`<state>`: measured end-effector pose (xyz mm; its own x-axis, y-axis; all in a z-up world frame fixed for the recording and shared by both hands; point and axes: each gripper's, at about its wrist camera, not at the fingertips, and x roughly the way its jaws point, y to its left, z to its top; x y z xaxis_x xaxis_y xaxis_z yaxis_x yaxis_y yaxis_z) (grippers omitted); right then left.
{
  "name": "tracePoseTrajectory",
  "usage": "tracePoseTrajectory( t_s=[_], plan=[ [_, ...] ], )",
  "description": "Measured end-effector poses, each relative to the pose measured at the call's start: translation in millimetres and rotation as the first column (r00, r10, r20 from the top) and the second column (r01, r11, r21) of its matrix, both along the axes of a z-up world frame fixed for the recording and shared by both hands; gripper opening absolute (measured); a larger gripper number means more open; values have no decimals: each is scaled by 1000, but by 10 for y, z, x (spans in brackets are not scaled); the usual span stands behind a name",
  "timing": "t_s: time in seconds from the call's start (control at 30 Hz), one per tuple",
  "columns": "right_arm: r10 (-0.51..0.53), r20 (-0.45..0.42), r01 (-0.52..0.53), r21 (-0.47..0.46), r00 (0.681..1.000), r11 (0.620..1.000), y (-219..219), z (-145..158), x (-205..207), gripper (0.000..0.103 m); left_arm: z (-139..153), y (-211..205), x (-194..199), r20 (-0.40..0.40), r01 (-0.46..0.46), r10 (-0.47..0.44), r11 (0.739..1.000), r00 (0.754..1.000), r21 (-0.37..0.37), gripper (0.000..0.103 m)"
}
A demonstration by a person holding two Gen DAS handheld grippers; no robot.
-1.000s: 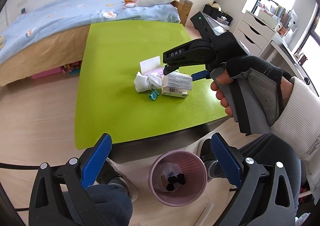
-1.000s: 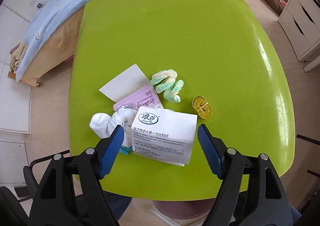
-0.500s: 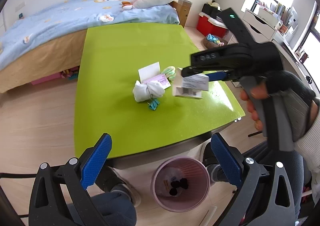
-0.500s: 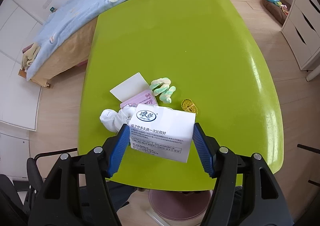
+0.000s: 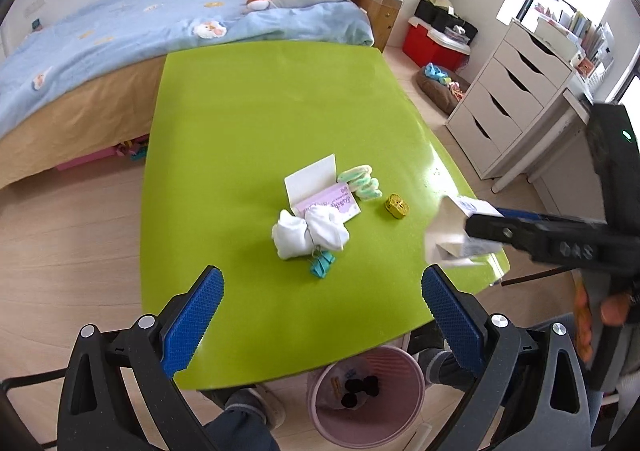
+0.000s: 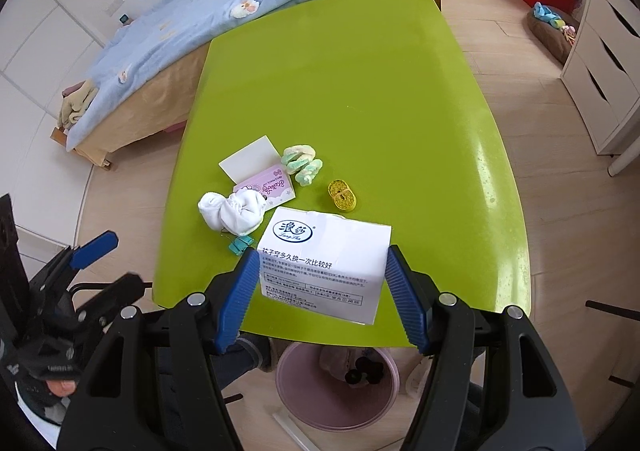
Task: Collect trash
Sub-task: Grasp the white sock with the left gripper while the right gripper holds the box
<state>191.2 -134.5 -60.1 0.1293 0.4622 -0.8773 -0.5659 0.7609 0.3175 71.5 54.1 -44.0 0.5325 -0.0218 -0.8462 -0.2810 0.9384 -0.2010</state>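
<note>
Progress is partial. The right gripper [image 6: 324, 291] has its blue pads closed against both sides of a white printed carton [image 6: 326, 265] and holds it clear of the green table [image 6: 340, 71], above the near edge. In the left wrist view the same carton [image 5: 452, 235] hangs off the table's right corner, pinched in the black jaws.

The left gripper [image 5: 320, 323] holds nothing. Its fingers [image 5: 192, 315] stand wide apart and hover over the near edge of the table.

The pink bin [image 6: 340, 387] stands on the floor below the near table edge. Its rim is partly hidden by the table and the gripper frame. Dark items and a pale wrapper already lie in it [image 5: 364, 391], so some trash appears to be collected.

Items left on the table:
- a white sock bundle [image 6: 232, 213]
- a pink card pack with a white flap [image 6: 264, 181], touching the socks
- a teal binder clip [image 6: 240, 243], just beside the socks
- a pastel twisted piece [image 6: 302, 163]
- a yellow coil [image 6: 342, 195]

Which of these count as trash cannot be told from the views.

The carton is not yet over the bin opening. The probable next step is to carry it back and down past the table edge, then release it. The risk is the carton striking the rim, since it is wide relative to the opening.
</note>
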Motion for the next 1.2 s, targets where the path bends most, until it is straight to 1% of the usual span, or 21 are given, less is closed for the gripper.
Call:
tracePoseTrajectory(
  t_s=[0.23,0.37,0.5,0.57,0.63,0.67,0.7,0.73,0.87,0.97,1.07,1.2],
  plan=[
    [-19,1,19,3,1000,1000,-157,-21,40,64,-268,129,496,-99,-6,2,999,995,-45,95],
    [-23,6,23,2,1000,1000,-217,-26,68,64,-503,187,716,-176,-34,18,995,984,-92,95],
    [-27,3,27,7,1000,1000,-269,-38,80,64,-685,211,832,-236,-56,31,993,971,-103,94],
    [-27,2,27,9,1000,1000,-279,-48,80,64,-751,207,861,-260,-61,32,993,965,-103,79],
    [-25,1,25,9,1000,1000,-279,-58,80,64,-787,195,871,-270,-68,38,992,962,-102,73],
    [-25,0,25,10,1000,1000,-273,-58,75,64,-801,189,874,-273,-70,39,992,961,-103,67],
    [-24,0,24,11,1000,1000,-273,-63,74,64,-813,193,878,-275,-72,40,992,960,-104,64],
    [-22,-2,22,12,1000,1000,-267,-69,72,64,-817,186,876,-276,-73,42,992,960,-103,57],
    [-17,-1,17,12,1000,1000,-240,-80,71,64,-774,200,852,-258,-69,42,993,965,-96,43],
    [-11,1,11,14,1000,1000,-217,-84,50,64,-708,227,827,-236,-67,45,994,971,-86,35],
    [-4,6,4,16,1000,1000,-197,-83,19,64,-618,251,774,-211,-65,48,995,976,-74,32],
    [5,15,-5,18,1000,1000,-179,-63,-13,64,-483,260,725,-173,-60,50,997,984,-53,31]
  ],
)
